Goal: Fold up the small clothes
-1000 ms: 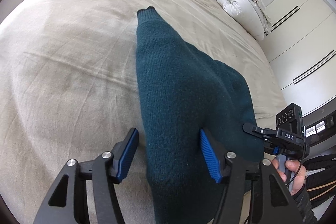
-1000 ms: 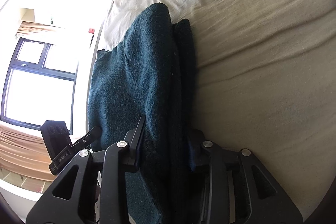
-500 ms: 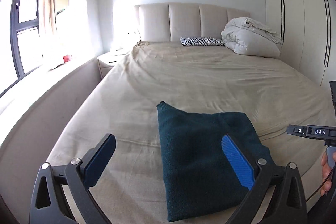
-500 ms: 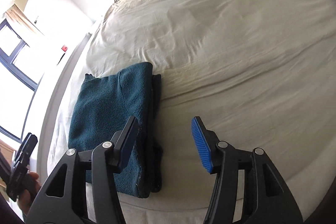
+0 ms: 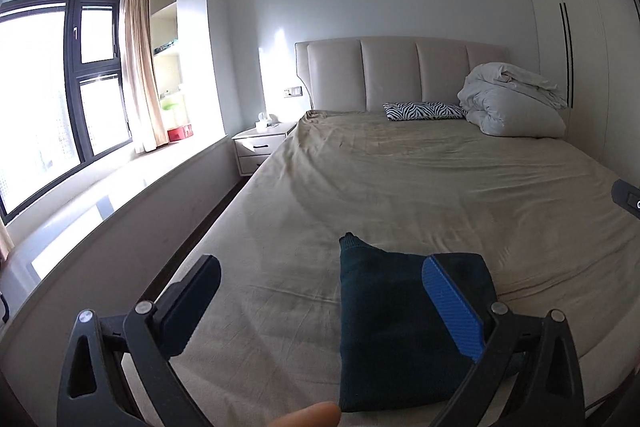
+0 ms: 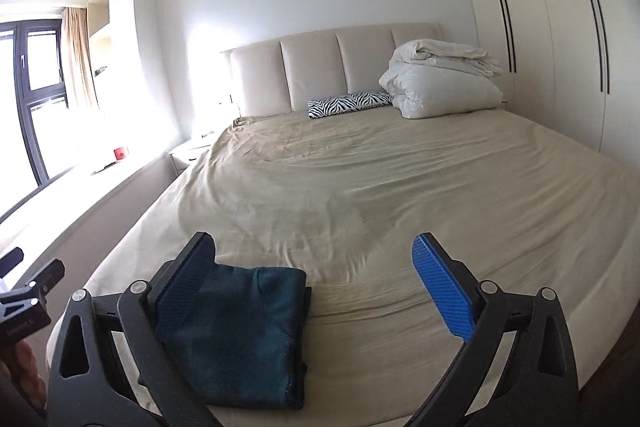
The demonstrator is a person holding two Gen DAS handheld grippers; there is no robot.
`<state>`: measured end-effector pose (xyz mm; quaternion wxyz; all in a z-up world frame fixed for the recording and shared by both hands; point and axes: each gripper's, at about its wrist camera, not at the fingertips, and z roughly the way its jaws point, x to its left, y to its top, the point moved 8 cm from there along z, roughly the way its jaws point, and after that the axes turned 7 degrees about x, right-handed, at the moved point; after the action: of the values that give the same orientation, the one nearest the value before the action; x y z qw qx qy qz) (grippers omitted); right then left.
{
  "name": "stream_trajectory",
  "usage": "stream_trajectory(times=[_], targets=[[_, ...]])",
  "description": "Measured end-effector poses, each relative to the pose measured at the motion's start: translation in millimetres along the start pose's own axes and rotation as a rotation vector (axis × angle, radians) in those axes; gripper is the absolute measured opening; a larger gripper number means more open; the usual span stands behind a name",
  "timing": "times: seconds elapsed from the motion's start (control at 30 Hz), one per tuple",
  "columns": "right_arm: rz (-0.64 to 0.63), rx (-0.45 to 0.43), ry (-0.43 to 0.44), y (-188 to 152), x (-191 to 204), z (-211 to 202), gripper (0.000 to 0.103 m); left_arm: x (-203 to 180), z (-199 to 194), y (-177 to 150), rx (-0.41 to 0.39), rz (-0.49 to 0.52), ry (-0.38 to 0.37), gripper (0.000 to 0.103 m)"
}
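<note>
Both claws have pulled back from the bed (image 6: 400,187). The left claw (image 5: 320,303) and right claw (image 6: 316,279) are spread wide, released. The folded sweater (image 5: 392,331) lies alone.

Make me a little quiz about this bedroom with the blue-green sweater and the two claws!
1. True or false: the left claw is gripping the folded sweater.
2. Which lies nearest the headboard? A) the sweater B) the zebra pillow
3. Fill in: the white duvet is bundled up at the ____ end of the bed.

Key: 1. False: both the left claw and the right claw are open and the sweater lies free on the bed. 2. B. 3. Headboard.
</note>
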<state>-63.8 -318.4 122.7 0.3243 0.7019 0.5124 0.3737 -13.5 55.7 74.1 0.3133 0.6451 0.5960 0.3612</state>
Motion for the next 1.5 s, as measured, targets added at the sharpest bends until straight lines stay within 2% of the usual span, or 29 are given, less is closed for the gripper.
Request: stream_trajectory(times=[0.13,0.3,0.63,1.03,1.5], targets=[[-0.008,0.04,0.009,-4.5,9.2,-9.4,0.103,-4.0,13.6,-22.9,0.102,-0.004,-0.034,0.103],[-0.034,0.213,0.029,-35.6,24.2,6.8,0.103,-9.9,28.6,-52.0,0.193,0.039,-0.02,0.103],[-0.06,0.37,-0.011,-78.5,30.2,42.8,0.103,-2.9,43.2,-66.5,0.281,-0.005,-0.05,0.103],[-0.121,0.472,-0.02,-117.0,43.5,62.3,0.103,4.7,56.1,-84.2,0.345,-0.045,-0.058,0.103],[-0.139,0.506,-0.027,-130.0,47.1,69.3,0.103,3.1,62.1,-90.3,0.361,-0.044,-0.081,0.103]])
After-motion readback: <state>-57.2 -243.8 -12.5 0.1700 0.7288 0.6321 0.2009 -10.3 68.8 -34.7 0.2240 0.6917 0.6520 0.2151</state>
